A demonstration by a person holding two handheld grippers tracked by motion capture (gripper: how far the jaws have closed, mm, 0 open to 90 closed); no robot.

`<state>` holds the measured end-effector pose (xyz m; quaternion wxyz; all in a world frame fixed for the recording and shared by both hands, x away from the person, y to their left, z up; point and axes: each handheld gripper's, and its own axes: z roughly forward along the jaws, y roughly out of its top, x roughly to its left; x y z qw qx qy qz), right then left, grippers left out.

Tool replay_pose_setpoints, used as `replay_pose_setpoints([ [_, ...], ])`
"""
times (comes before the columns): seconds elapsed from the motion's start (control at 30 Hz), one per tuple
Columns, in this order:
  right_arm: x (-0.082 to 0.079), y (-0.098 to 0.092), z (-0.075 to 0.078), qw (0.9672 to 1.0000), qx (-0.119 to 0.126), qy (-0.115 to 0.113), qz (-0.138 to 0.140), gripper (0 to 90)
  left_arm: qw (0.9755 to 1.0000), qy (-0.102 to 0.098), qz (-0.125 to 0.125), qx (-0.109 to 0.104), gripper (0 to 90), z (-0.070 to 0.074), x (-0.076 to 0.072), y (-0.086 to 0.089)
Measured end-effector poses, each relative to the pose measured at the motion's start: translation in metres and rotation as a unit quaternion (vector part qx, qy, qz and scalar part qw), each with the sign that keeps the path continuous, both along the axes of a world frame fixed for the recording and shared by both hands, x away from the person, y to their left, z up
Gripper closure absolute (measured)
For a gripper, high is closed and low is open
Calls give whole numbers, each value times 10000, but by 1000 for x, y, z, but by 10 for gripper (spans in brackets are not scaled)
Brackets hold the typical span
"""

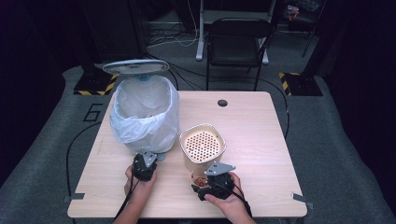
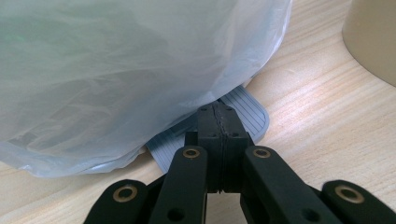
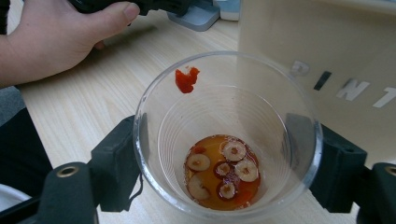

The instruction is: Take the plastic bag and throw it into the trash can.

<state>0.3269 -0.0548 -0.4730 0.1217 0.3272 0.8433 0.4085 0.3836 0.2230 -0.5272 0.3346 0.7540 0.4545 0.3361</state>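
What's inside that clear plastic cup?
The clear cup holds shallow amber liquid with several round fruit slices, plus a red scrap stuck on its inner wall. Anything beneath the slices is hidden.

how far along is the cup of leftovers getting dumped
Done: the pedal bin's lid stands open, with the shut left gripper on its pedal. In hand: the right gripper brackets the clear plastic cup, which is upright beside the beige strainer container. Left: tea and sliced fruit remain in the cup, nothing emptied yet.
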Motion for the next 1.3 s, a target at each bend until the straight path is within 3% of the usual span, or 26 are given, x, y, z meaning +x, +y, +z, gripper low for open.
replay_pose_setpoints([
  [0.3,-3,-2,1,10000,-47,-39,60,260,10000,-2,2,0,897,0,0,0],
  [0.4,-4,-12,3,10000,13,-6,-15,262,10000,34,-19,3,897,0,0,0],
  [0.53,-3,-22,4,9999,26,22,-167,263,10000,33,-20,-4,897,0,0,0],
  [0.77,5,-55,5,9977,129,1,-670,265,10000,30,-16,-2,897,0,0,0],
  [0.9,16,-79,6,9934,177,-131,-1121,265,10000,-11,10,-3,897,0,0,0],
  [1.03,22,-93,5,9903,129,-196,-1367,265,10000,-1,4,-2,897,0,0,0],
  [1.1,27,-106,4,9866,157,-232,-1609,265,10000,-3,4,-8,897,0,0,0],
  [1.27,31,-120,5,9823,170,-238,-1848,265,10000,0,4,-9,897,0,0,0],
  [1.3,32,-125,6,9798,127,-315,-1969,265,10000,-1,6,-6,897,0,0,0],
])
